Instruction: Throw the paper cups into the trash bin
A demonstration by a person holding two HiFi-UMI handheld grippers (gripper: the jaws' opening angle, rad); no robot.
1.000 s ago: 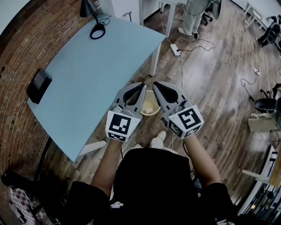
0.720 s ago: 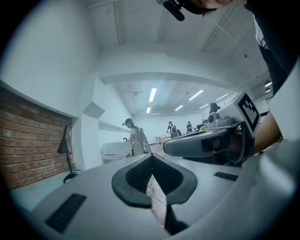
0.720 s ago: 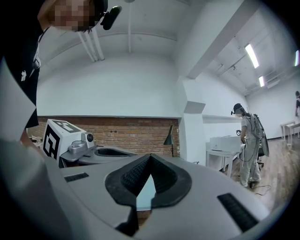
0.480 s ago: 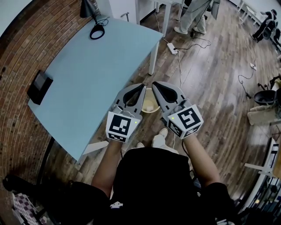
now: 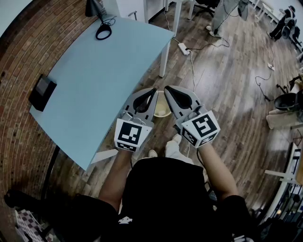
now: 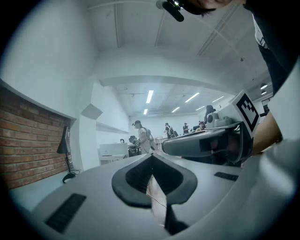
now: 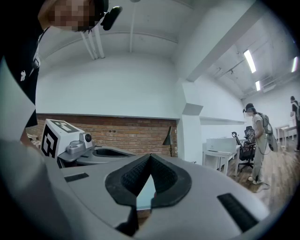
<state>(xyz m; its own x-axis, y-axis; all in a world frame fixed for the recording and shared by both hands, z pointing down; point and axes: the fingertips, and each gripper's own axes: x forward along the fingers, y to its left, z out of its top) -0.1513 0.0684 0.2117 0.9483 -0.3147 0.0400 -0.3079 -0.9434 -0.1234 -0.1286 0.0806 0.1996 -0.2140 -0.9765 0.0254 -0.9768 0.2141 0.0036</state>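
So, 1 trash bin: cream, round, on the wood floor just beside a leg of the table, seen betw. the two tools. At its bottom lies a pale lump, too small to tell if it's a paper cup.

Left gripper & right gripper are held side by side over the bin, tips near each other but apart. Each has its jaws pressed together at the tips w/ nothing pinched; only floor or tabletop shows through the slit below.

Writing: b/w square marker patterns on each cube, not words.

Count: 1 bin, 2 grippers, 1 light-blue table. On it 1 black desk lamp at the far end & 1 flat black device by the brick wall. 1 white power strip on the floor.
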